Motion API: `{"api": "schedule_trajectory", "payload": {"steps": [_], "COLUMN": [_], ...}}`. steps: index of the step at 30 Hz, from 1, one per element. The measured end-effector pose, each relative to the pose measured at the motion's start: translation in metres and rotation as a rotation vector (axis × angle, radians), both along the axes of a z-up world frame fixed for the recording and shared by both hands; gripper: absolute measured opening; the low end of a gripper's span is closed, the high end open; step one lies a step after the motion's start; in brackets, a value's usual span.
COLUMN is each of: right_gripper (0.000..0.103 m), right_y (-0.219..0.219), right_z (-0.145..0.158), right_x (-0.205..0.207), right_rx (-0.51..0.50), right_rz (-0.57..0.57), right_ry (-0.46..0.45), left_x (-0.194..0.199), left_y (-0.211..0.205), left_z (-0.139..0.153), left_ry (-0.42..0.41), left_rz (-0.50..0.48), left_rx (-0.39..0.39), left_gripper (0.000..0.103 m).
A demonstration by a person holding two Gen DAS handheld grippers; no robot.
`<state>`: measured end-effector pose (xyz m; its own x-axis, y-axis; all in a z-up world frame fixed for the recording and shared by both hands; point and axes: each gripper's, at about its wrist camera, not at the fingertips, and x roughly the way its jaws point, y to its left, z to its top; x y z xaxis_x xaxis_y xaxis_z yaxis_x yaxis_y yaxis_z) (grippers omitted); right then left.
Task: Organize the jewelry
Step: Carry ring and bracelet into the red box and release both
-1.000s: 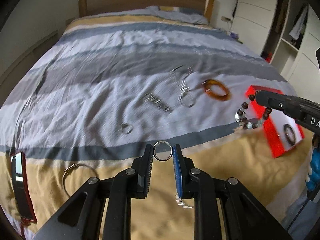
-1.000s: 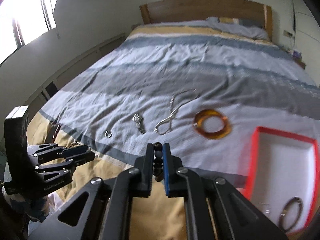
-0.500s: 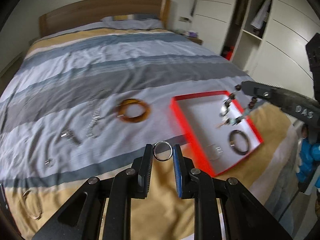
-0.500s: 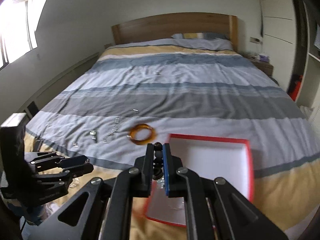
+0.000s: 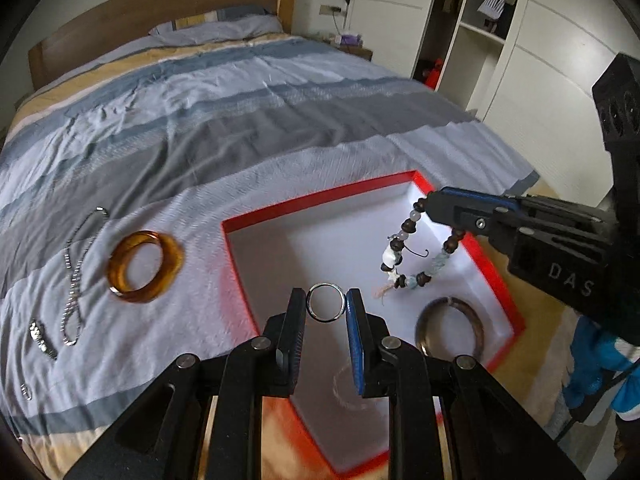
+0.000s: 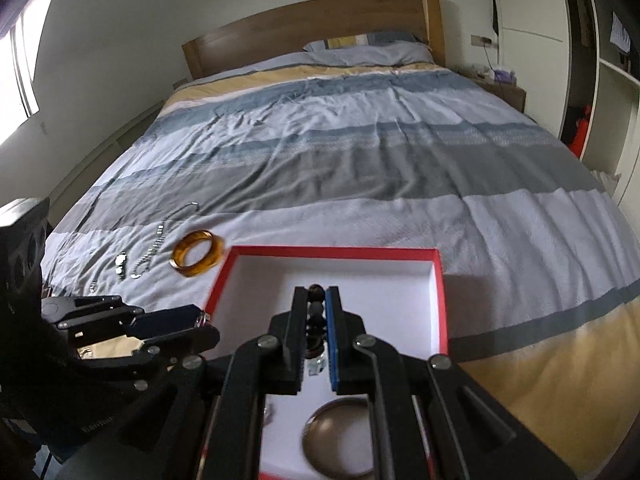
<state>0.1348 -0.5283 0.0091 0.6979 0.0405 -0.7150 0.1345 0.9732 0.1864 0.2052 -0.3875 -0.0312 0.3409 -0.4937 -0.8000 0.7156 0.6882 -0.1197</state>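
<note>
Left of the left gripper's fingers, a silver chain and an amber bangle lie on the striped bedspread. The left gripper pinches a silver ring upright between its fingertips, above the red-rimmed box. To their right, the right gripper is clamped on a beaded bracelet, which hangs over the box's white floor. Below it a dark bangle lies in the box.
</note>
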Motion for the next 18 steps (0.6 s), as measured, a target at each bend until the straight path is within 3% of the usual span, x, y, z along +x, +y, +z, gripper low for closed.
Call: {"api": "schedule_trajectory", "payload": {"steps": [10,18], "right_gripper": [0.008,0.008], "right_y": [-0.033,-0.035], "right_z": [-0.04,-0.056], "right_x": [0.017,0.017], "right_rx": [-0.025,-0.055], "right_rz": [-0.044,-0.045], "right_ry": [0.072,0.105], "left_x": [0.019,0.018], "left_y": [-0.021,-0.026], "left_z": [-0.045,-0.055], "left_ry": [0.021,0.006], "left_rz": [0.026,0.028], "left_rx": [0.077,0.086], "left_gripper": [0.02,0.021]}}
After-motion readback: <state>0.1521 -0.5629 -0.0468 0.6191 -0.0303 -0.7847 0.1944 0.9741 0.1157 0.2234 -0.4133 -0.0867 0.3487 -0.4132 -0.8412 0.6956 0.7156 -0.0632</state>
